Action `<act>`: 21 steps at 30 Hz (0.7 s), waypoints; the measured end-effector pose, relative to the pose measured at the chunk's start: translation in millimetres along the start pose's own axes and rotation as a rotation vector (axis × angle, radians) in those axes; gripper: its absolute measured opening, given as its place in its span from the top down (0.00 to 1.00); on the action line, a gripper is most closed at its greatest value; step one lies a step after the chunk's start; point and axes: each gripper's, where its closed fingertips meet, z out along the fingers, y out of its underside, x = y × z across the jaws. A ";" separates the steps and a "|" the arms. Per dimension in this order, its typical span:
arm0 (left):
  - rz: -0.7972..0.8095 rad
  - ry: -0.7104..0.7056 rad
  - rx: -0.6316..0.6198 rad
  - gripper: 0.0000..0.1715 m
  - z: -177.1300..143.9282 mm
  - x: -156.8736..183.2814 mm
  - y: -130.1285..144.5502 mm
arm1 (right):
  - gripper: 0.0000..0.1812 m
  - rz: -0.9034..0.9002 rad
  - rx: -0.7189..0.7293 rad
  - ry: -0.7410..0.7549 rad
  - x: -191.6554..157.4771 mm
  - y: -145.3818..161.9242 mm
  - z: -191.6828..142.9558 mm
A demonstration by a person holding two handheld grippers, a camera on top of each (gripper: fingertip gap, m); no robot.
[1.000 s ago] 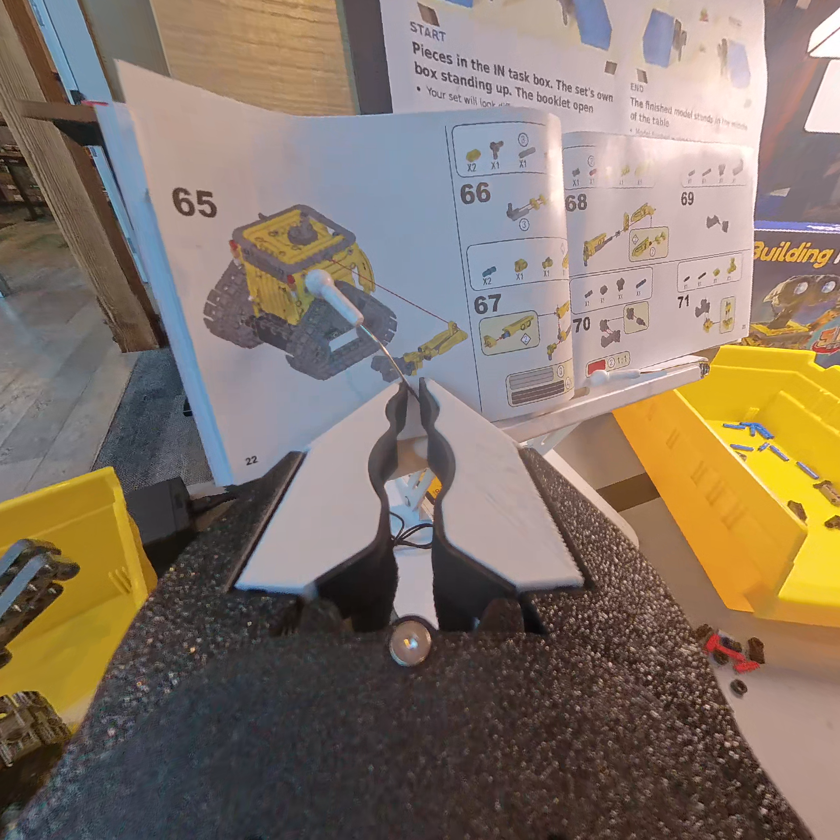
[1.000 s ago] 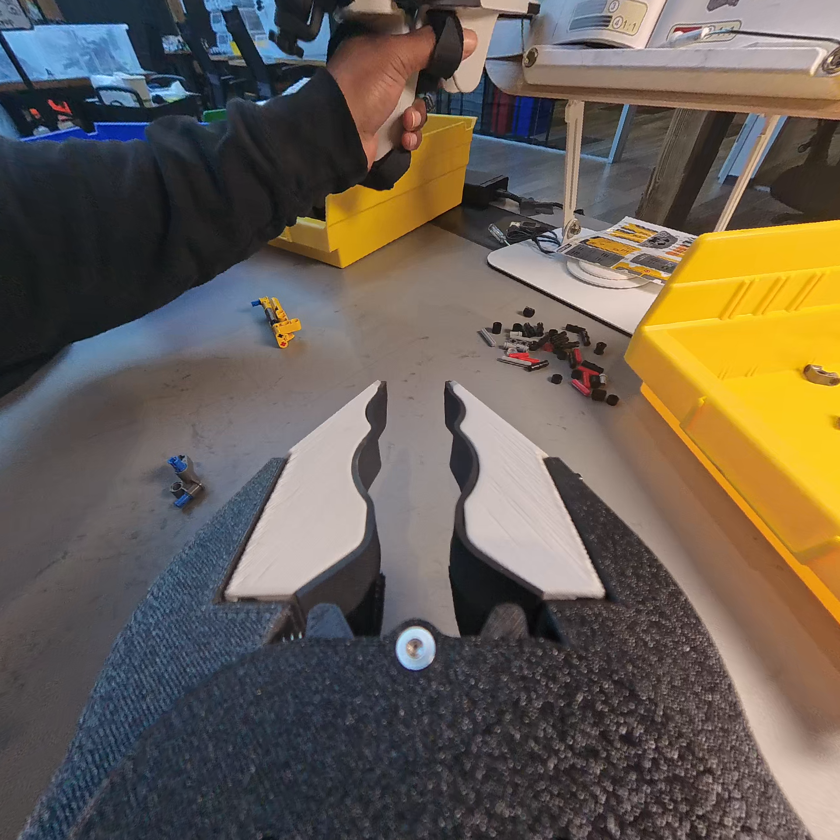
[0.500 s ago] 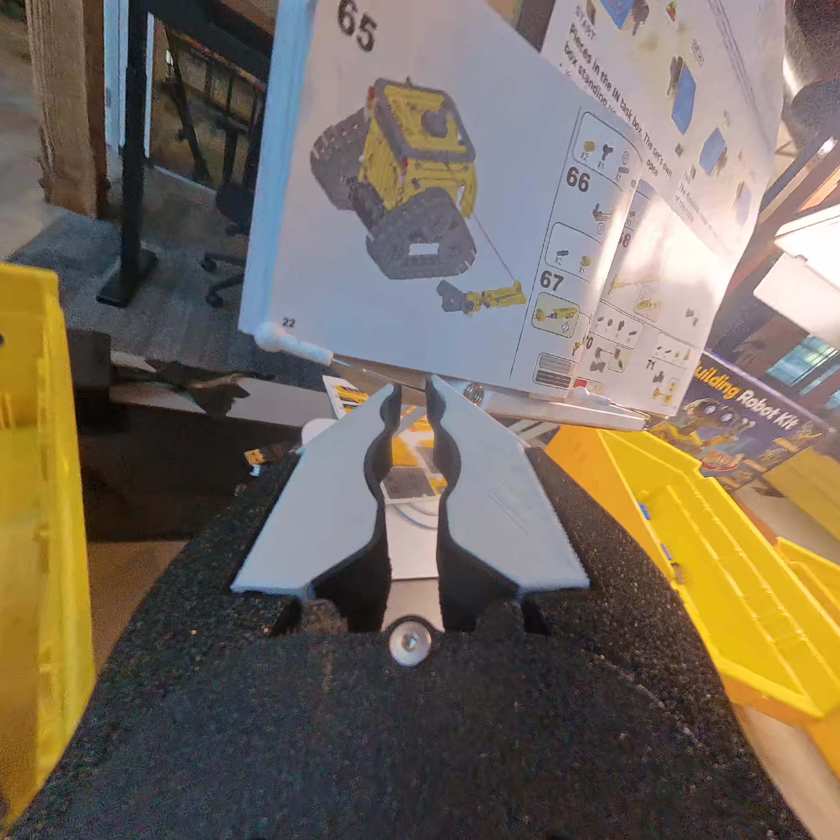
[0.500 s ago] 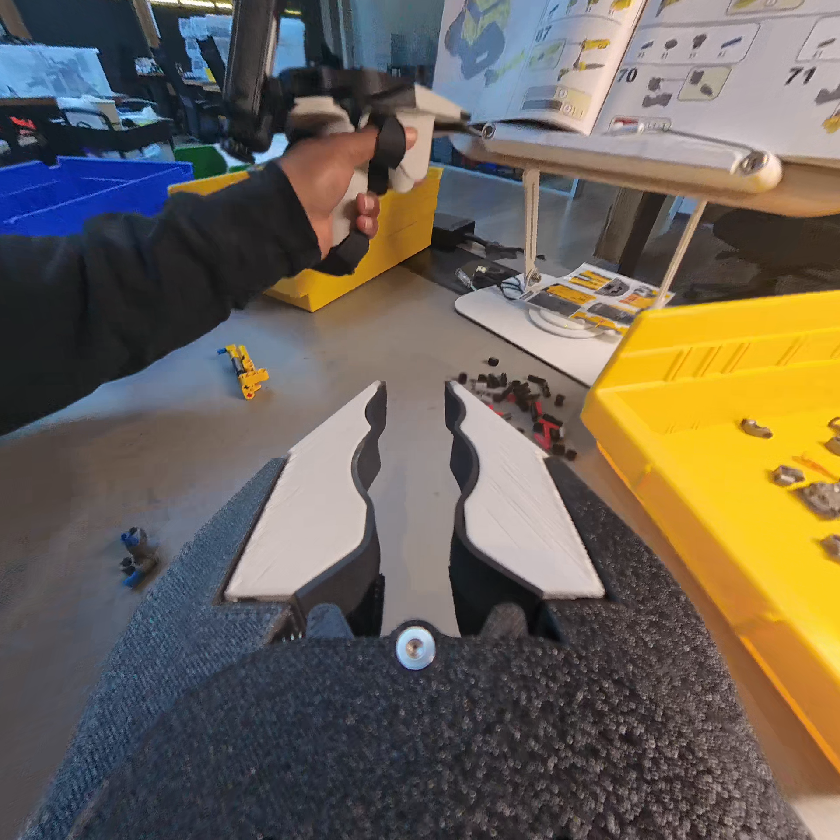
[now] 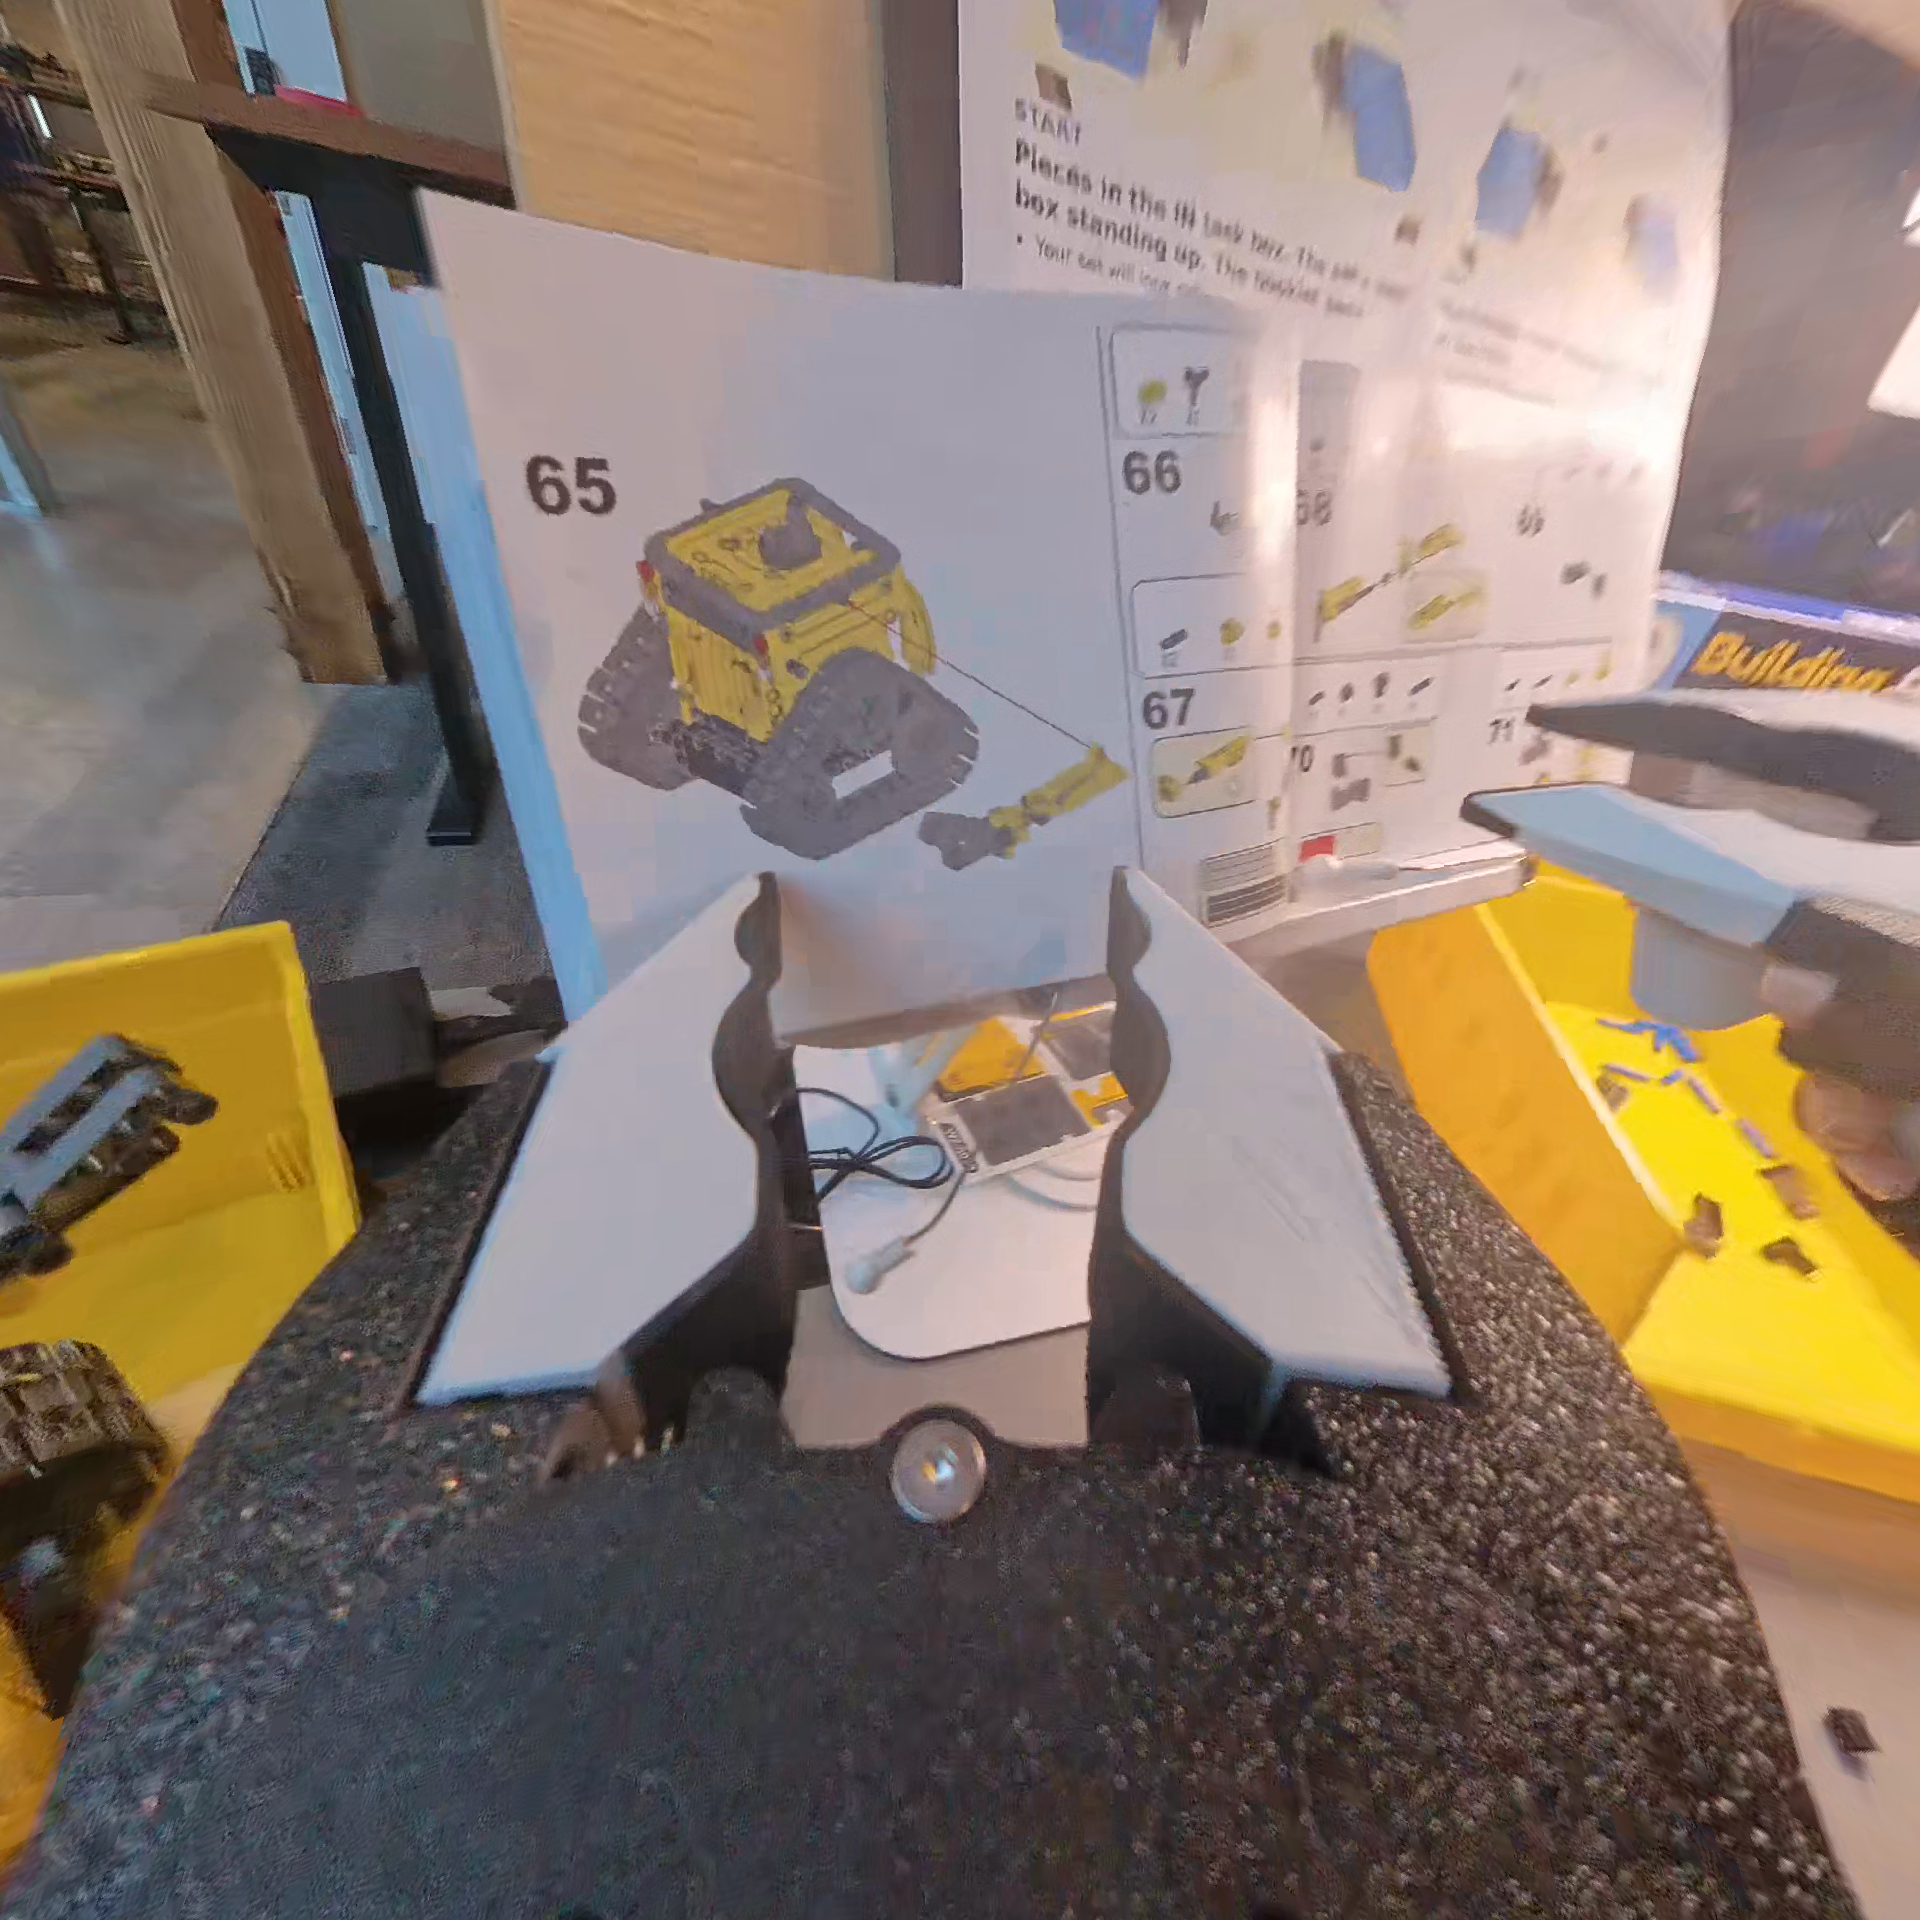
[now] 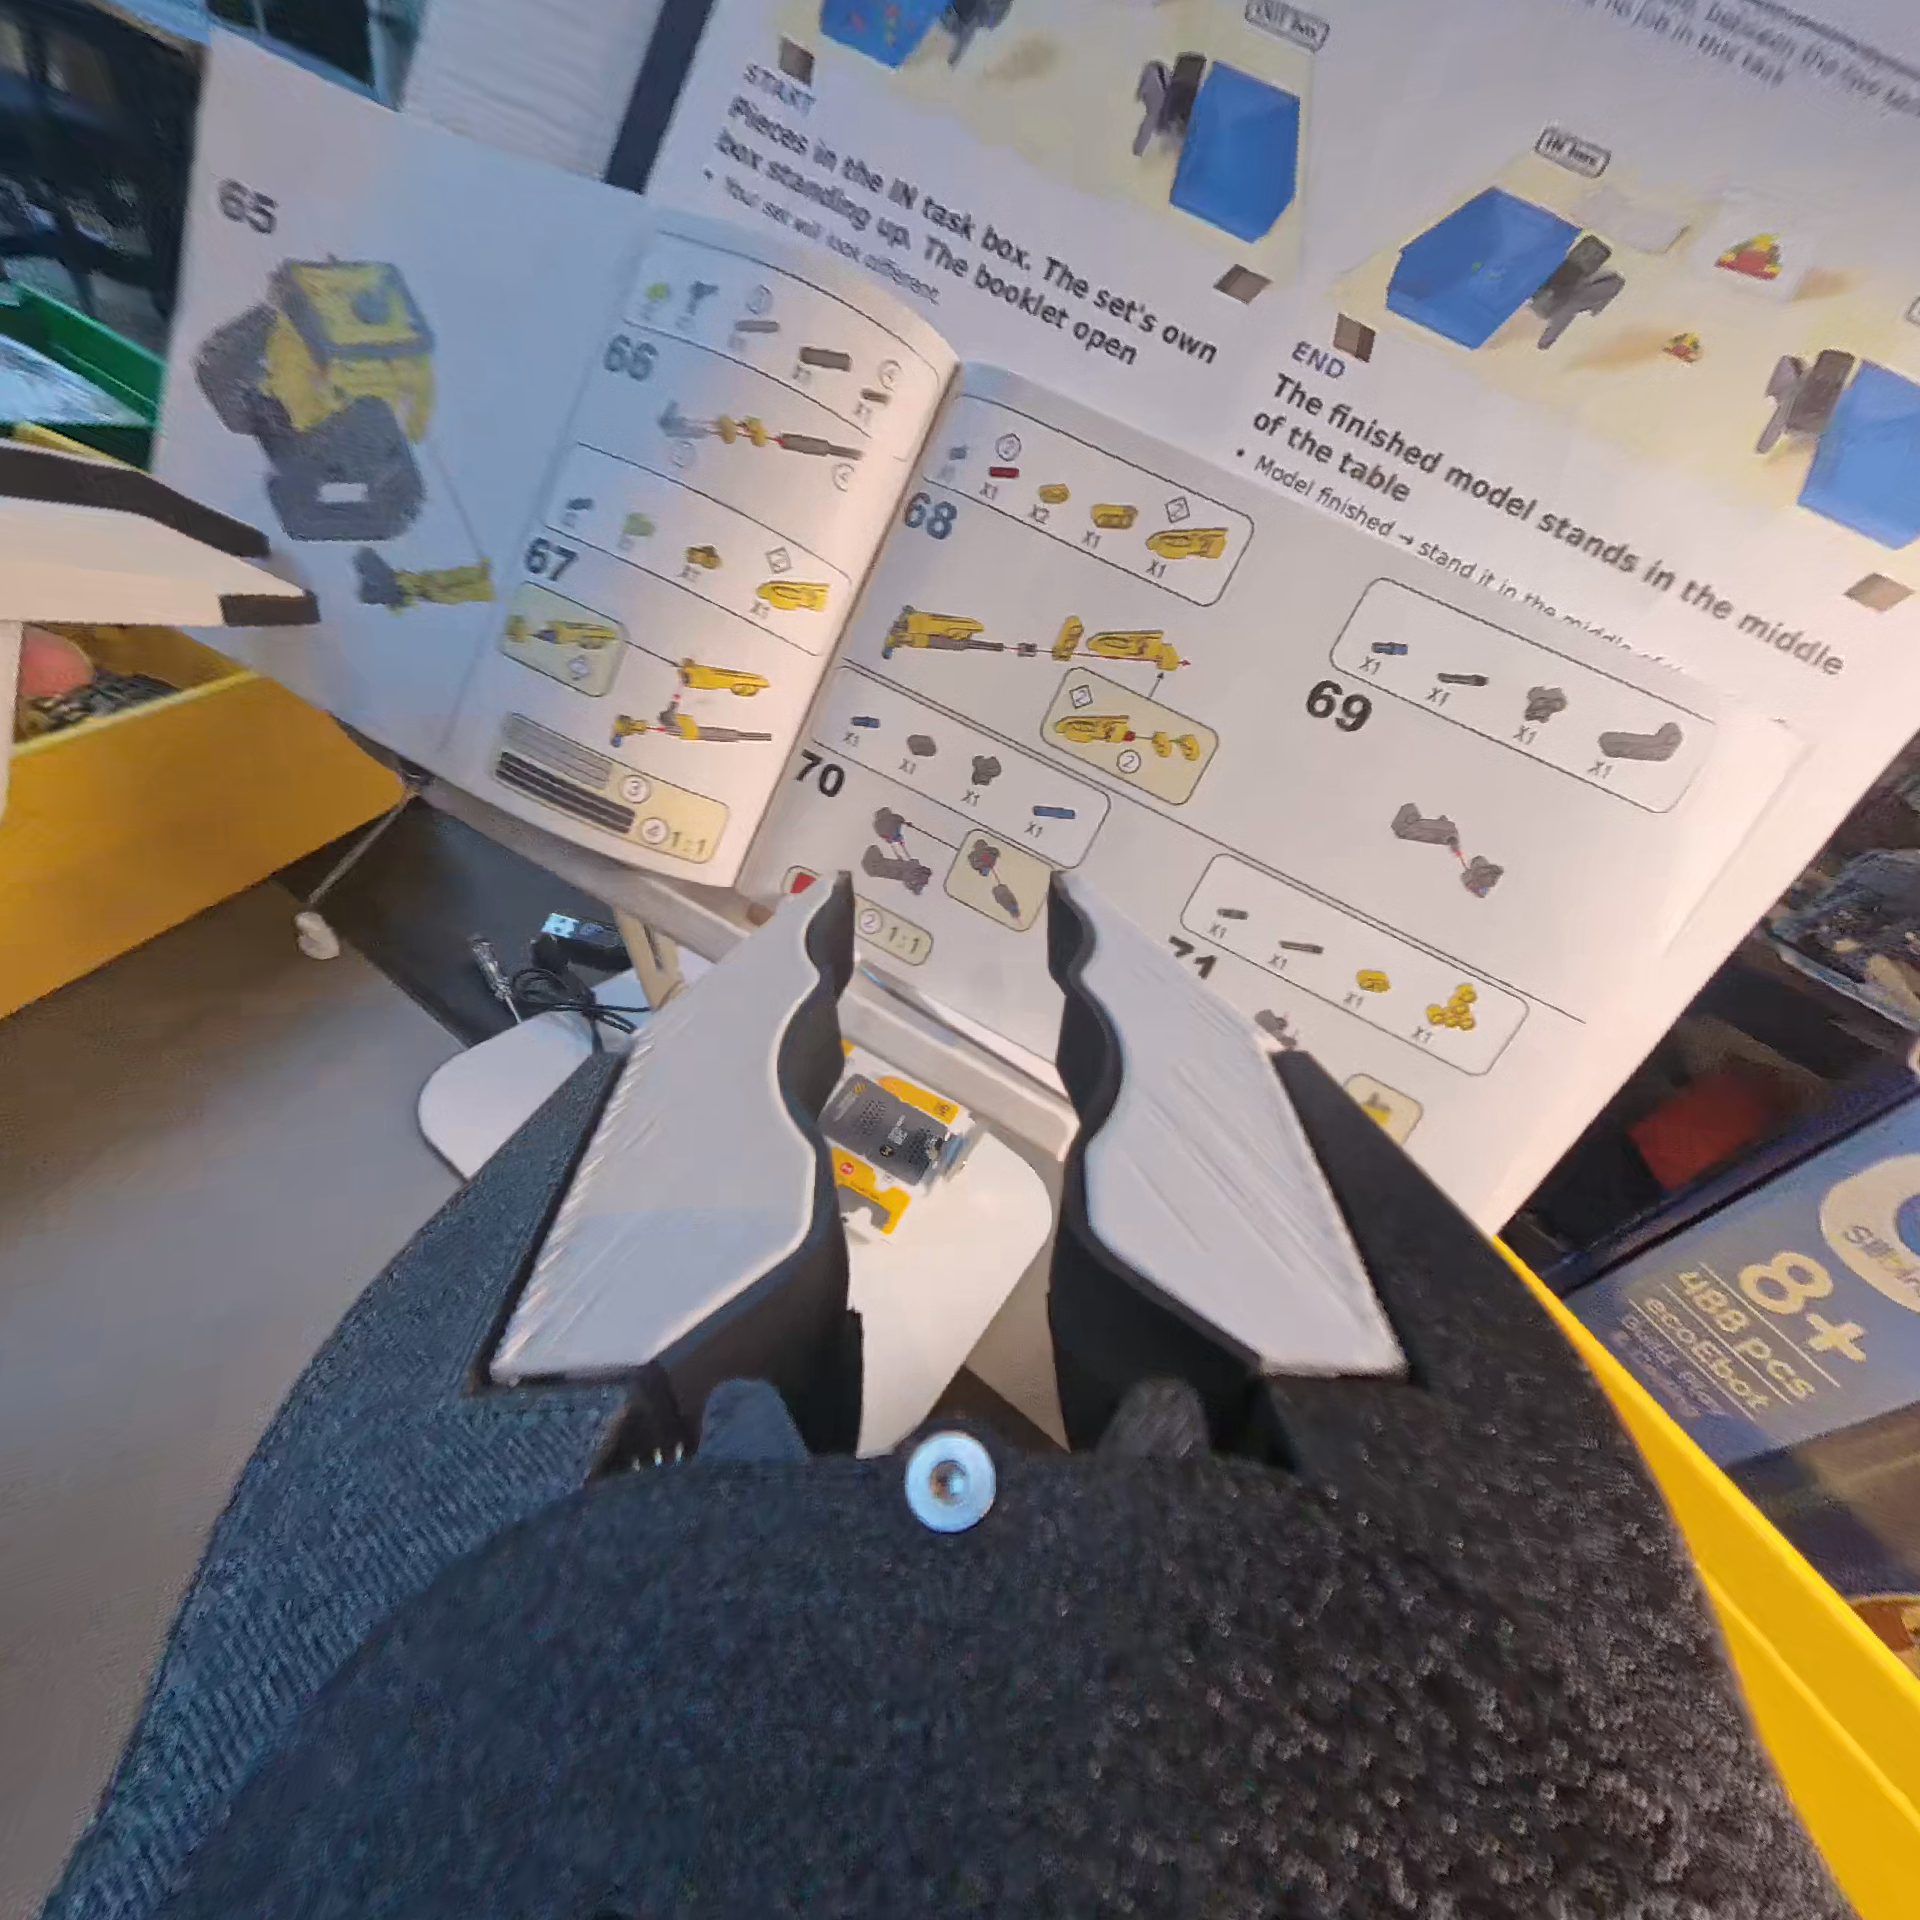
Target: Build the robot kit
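The left gripper (image 5: 940,904) hangs above the table with its white fingers (image 5: 644,1122) released and spread wide, nothing between them. Straight ahead, and close, stands an open white instruction booklet (image 5: 831,540) propped on a white reading stand (image 5: 1382,894); the fingertips line up with the booklet's lower edge, but whether they touch it cannot be told. Through the gap shows the stand's flat white base plate (image 5: 935,1299) with a thin black cable (image 5: 883,1153) and a yellow-and-grey printed sheet (image 5: 1018,1112) lying on it. A yellow plastic bin (image 5: 208,1226) holding grey and black tracked parts (image 5: 83,1112) crowds the left side; another yellow plastic bin (image 5: 1507,1122) with small blue and dark pieces closes in on the right, leaving only a narrow lane of table toward the base plate.

The right gripper (image 6: 948,888) is likewise released, its white fingers (image 6: 686,1174) parted and empty, pointing at the right-hand page of the booklet (image 6: 1039,644) near its bottom edge. Below the gap lies the printed sheet (image 6: 894,1143) on the base plate (image 6: 488,1091). A large white poster (image 6: 1455,312) stands behind the booklet. The yellow bin's rim (image 6: 1714,1558) runs along the right edge, with a blue kit box (image 6: 1745,1340) just beyond it. The left gripper's fingers (image 6: 135,571) enter from the left edge, well apart from the right one. Bare grey table (image 6: 208,1143) opens to the lower left.
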 end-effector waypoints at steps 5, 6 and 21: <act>0.209 -0.061 -0.061 0.55 29.9 -9.1 2.2 | 0.70 0.052 -0.085 -0.010 0.5 22.6 12.8; 0.242 -0.071 -0.064 0.55 33.4 -9.4 1.5 | 0.70 0.050 -0.095 -0.019 -2.8 28.0 13.4; 0.244 0.005 0.025 0.75 34.8 19.6 -9.3 | 0.73 0.086 -0.078 -0.113 -20.3 36.5 -4.1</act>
